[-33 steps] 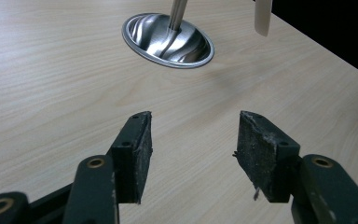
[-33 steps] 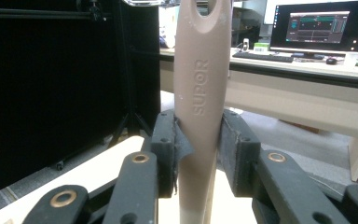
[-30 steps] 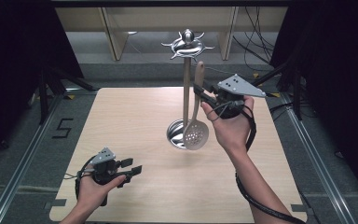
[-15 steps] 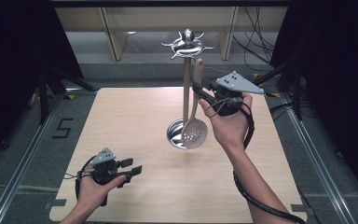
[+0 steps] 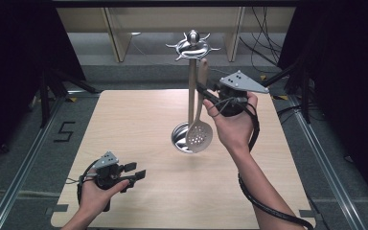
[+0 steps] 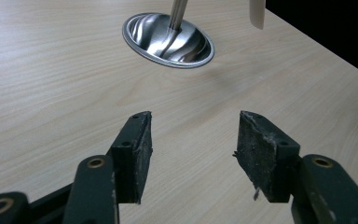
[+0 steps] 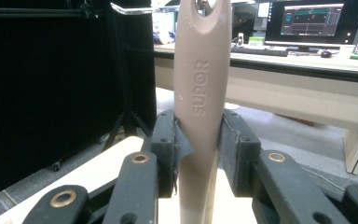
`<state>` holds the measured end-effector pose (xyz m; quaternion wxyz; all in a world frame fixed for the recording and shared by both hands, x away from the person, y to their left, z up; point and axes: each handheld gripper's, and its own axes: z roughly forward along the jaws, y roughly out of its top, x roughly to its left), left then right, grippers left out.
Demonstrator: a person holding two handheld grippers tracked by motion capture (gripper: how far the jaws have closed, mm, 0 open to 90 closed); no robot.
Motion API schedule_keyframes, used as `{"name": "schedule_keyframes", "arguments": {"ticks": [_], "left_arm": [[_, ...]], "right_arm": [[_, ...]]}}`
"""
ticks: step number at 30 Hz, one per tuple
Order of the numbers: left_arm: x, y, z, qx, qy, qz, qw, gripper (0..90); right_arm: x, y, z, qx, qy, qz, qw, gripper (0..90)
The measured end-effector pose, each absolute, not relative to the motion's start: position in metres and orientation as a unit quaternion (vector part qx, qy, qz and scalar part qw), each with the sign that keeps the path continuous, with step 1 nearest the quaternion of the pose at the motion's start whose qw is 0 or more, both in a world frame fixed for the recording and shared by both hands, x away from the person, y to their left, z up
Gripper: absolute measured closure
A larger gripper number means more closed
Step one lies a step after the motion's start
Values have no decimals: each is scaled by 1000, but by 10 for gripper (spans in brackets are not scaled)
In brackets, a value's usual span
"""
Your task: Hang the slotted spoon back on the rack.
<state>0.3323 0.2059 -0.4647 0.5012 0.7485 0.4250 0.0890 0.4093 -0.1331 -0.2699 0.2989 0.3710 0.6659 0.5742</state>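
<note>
The right tool [image 5: 204, 92] has carried the slotted spoon [image 5: 200, 135] closer to the rack's pole [image 5: 191, 91]

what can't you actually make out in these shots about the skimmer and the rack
- Skimmer bowl: cut off by the bottom edge in the right gripper view, where the right tongs clamp the handle.
- Handle's hanging hole: cropped by the top edge in the right gripper view, so whether it has reached a hook is unclear.
- Rack hooks: too small in the high view to count.
- Rack pole and top: cut off in the left gripper view, past the open left tongs.

wooden table [image 5: 139, 124], monitor [image 7: 311, 21], desk [image 7: 303, 65]
</note>
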Motion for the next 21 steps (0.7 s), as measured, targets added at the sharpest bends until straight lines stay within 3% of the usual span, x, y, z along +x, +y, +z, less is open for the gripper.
{"name": "schedule_keyframes", "arguments": {"ticks": [21], "left_arm": [[333,206,-464,751,422,90,500,443]], "right_arm": [[418,-128,-270,382,670,564,294,694]]}}
